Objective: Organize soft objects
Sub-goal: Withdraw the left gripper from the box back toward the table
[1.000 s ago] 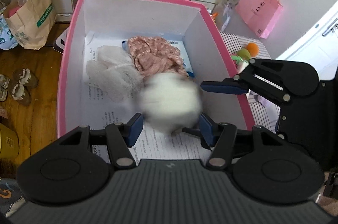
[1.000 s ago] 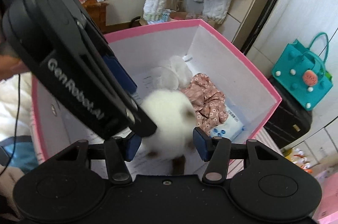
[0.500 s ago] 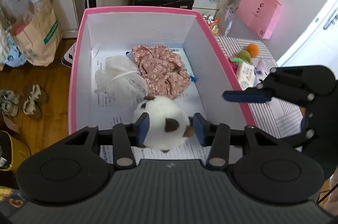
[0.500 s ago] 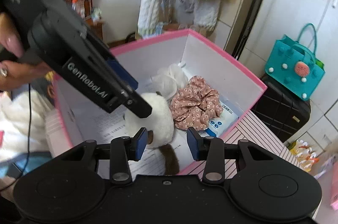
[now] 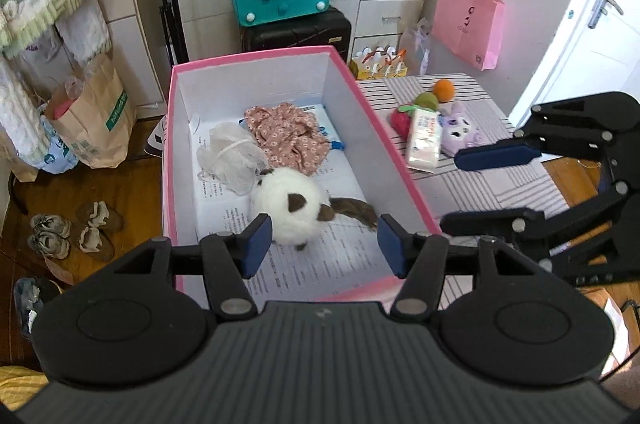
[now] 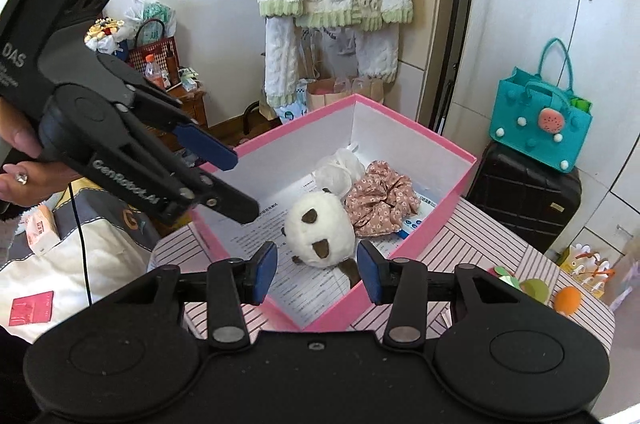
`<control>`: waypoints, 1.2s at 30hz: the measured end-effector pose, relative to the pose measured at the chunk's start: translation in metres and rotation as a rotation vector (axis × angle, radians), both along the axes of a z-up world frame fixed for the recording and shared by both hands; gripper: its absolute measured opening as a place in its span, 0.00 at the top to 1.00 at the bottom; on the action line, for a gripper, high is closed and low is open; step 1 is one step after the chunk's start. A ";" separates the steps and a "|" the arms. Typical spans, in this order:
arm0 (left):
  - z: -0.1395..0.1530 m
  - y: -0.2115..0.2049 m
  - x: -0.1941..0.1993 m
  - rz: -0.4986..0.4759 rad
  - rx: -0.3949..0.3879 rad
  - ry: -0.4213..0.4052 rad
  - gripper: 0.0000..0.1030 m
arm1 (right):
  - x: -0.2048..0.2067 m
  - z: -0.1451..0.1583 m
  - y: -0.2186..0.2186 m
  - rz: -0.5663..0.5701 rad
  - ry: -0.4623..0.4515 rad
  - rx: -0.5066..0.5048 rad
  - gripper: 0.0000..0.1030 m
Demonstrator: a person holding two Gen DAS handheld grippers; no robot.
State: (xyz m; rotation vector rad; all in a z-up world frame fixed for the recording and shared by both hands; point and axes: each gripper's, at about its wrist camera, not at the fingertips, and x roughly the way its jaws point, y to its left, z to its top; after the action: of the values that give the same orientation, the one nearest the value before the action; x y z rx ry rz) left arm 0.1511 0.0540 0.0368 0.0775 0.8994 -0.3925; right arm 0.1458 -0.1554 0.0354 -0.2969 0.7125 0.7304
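Both grippers are hovering above the pink box (image 5: 400, 160), jaws opening and holding nothing. The white plush toy (image 5: 286, 208) is lying in the box, just beyond the left gripper (image 5: 324, 244) and the right gripper (image 6: 316, 272).

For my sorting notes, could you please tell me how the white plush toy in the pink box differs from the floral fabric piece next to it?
The white plush toy is a round, fluffy ball with brown patches and a brown tail; the floral fabric piece is flat, crumpled cloth, pink with small white flowers. The plush toy lies nearer the camera, the fabric piece further back. Both are soft and lie loose inside the pink box, on the printed paper.
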 end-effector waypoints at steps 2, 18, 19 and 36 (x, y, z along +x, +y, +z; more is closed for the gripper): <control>0.007 -0.001 -0.011 -0.011 -0.001 -0.009 0.43 | -0.008 0.005 -0.004 -0.005 -0.008 0.011 0.52; 0.027 -0.028 -0.099 -0.131 0.024 -0.111 0.33 | -0.100 0.031 -0.042 -0.040 -0.133 0.035 0.41; 0.025 -0.031 -0.102 -0.137 0.023 -0.109 0.32 | -0.105 0.029 -0.046 -0.045 -0.137 0.034 0.40; -0.016 -0.069 -0.140 -0.178 -0.077 -0.147 0.31 | -0.131 -0.013 -0.115 -0.164 -0.093 0.050 0.36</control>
State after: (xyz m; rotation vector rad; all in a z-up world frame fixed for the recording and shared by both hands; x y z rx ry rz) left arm 0.0109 -0.0148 0.0209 0.1143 0.7337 -0.5799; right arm 0.0147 -0.2707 0.0224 -0.2232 0.6214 0.5740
